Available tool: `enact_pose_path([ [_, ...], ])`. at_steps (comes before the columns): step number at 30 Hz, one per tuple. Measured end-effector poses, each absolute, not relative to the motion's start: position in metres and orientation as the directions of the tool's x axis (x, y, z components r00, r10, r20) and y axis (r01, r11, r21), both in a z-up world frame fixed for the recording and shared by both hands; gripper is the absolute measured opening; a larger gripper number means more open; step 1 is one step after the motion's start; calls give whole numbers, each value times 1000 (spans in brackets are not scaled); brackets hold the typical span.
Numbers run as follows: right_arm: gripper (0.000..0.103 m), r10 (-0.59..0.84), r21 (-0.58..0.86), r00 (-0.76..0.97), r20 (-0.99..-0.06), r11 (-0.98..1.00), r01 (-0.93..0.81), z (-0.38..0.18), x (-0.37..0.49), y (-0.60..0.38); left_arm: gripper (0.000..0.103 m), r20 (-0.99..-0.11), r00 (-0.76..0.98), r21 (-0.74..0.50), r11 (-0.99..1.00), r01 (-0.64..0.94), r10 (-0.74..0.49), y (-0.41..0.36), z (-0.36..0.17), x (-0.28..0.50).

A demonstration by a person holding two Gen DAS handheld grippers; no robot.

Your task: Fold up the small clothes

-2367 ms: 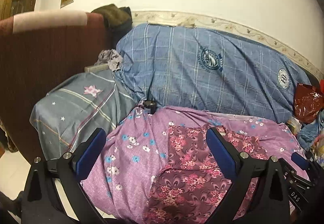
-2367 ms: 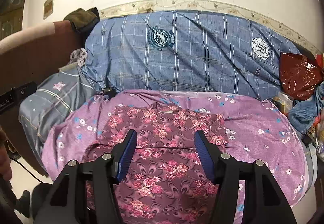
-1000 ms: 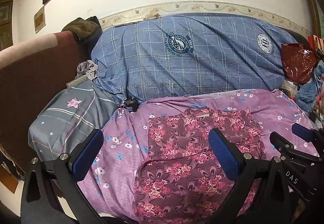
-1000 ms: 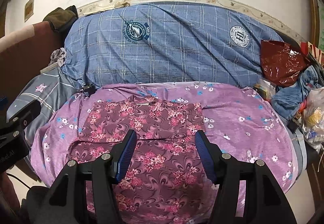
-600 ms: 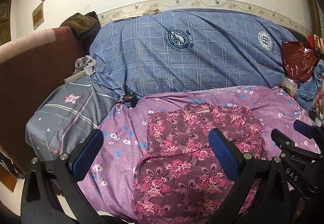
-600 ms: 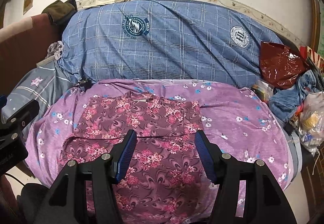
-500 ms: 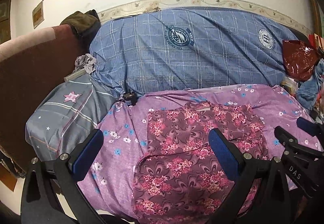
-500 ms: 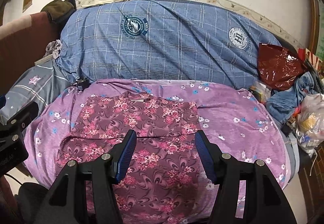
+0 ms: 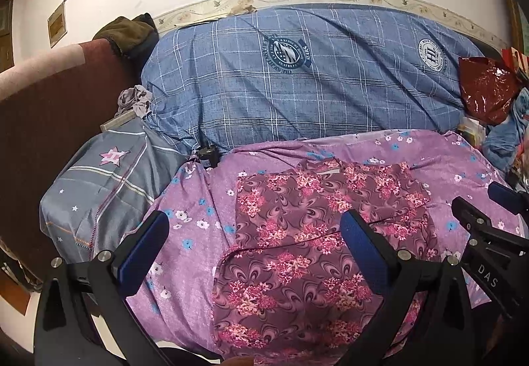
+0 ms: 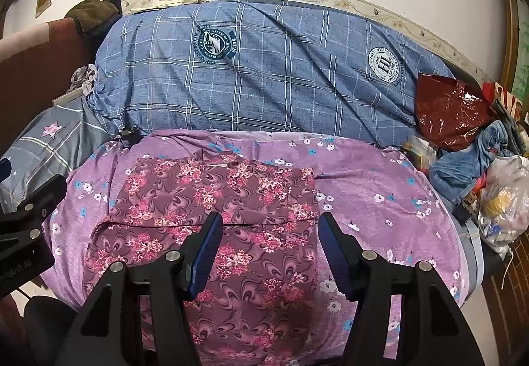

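Note:
A dark maroon garment with pink flowers (image 9: 297,233) (image 10: 218,200) lies spread flat on a purple flowered sheet (image 9: 198,217) (image 10: 380,187). A fold line crosses it about halfway down. My left gripper (image 9: 254,227) hovers open over the garment's left part, with nothing between its blue pads. Above the garment's lower middle, my right gripper (image 10: 269,227) also stands open and empty. The right gripper's black body shows at the right edge of the left wrist view, and the left gripper's body at the left edge of the right wrist view.
A big blue checked bundle (image 9: 314,84) (image 10: 264,74) lies behind the sheet against the wall. A grey star-print pillow (image 9: 105,187) sits at the left beside a brown sofa arm (image 9: 49,108). A dark red plastic bag (image 10: 453,108), blue jeans (image 10: 469,160) and a white bag (image 10: 506,200) crowd the right.
Both views have shifted only slightly over the garment. The garment lies as before and both grippers' jaws keep the same width.

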State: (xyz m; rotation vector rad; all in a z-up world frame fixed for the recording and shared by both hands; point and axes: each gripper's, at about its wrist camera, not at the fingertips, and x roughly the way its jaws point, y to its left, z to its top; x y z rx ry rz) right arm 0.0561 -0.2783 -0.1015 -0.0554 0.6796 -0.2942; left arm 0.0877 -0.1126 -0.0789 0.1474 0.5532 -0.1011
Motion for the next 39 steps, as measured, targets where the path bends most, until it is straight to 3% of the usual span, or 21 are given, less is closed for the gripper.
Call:
enact_pose_path([
  [31,62,-288,-194,718,-634,958,213,-109,64,-265,103,-552,831,105,984,144,-62,-89,-95,90],
  [36,62,-251,-168,711,-657,968,187,-118,63,-275,103,-640,766,80,987,137,-54,-63,-133,98],
  [39,62,-233,-137,701,-674,972,192,-129,61,-289,103,-673,739,112,990,85,13,-42,-158,94],
])
